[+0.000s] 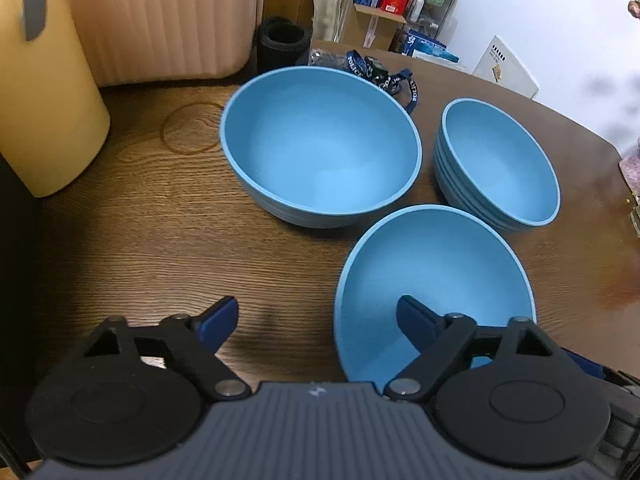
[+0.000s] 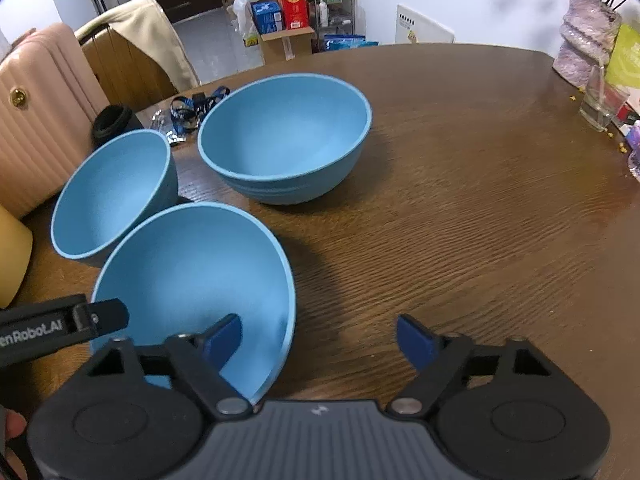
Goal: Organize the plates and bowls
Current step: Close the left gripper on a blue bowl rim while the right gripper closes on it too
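Note:
Three light blue bowls stand on a brown wooden table (image 2: 460, 200). The nearest bowl (image 1: 432, 280) (image 2: 192, 272) lies between both grippers. My left gripper (image 1: 318, 320) is open and straddles its left rim, with one finger inside the bowl and the other over the table. My right gripper (image 2: 320, 336) is open astride the right rim in the same way. Neither gripper's pads touch the rim. Behind stand a large bowl (image 1: 320, 152) (image 2: 112, 192) and a stack of nested bowls (image 1: 500, 164) (image 2: 284, 136). A left gripper finger (image 2: 104, 316) shows in the right wrist view.
A yellow cylinder (image 1: 48, 100) and a pink ribbed suitcase (image 1: 160, 20) stand at the table's left. A black cup (image 1: 284, 44) and a blue lanyard (image 1: 384, 72) lie behind the bowls. At the far right are a glass (image 2: 600, 108) and a purple-wrapped bundle (image 2: 588, 40).

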A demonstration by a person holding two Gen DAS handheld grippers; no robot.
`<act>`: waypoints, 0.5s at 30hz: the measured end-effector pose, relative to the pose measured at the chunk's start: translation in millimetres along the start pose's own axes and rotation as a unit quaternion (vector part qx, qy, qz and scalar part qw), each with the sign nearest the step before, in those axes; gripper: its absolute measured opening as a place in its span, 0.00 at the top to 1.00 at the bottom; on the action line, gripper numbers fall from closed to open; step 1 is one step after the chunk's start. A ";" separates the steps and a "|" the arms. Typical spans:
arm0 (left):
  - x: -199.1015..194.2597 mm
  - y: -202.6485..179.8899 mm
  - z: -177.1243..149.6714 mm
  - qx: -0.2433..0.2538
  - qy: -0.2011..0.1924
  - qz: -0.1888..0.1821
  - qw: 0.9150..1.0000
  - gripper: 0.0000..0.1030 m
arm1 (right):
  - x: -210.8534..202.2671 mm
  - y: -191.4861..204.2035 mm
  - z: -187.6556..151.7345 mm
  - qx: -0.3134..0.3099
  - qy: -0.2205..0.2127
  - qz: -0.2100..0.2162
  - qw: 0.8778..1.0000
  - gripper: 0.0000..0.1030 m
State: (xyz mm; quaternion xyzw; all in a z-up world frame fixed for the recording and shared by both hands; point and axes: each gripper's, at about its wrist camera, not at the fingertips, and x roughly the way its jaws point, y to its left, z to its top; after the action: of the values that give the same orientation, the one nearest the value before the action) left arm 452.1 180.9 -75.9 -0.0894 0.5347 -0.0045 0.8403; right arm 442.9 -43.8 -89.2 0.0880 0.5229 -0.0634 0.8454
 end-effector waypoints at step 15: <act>29.4 -6.1 2.7 0.001 0.034 -0.023 0.999 0.64 | 29.6 1.6 -0.2 0.006 0.030 0.027 0.999 0.73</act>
State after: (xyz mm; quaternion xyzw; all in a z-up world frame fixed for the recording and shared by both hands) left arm 467.7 172.3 -100.2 -0.1005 0.5610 -0.0272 0.8212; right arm 456.2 -42.6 -115.7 0.1086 0.5455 -0.0412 0.8300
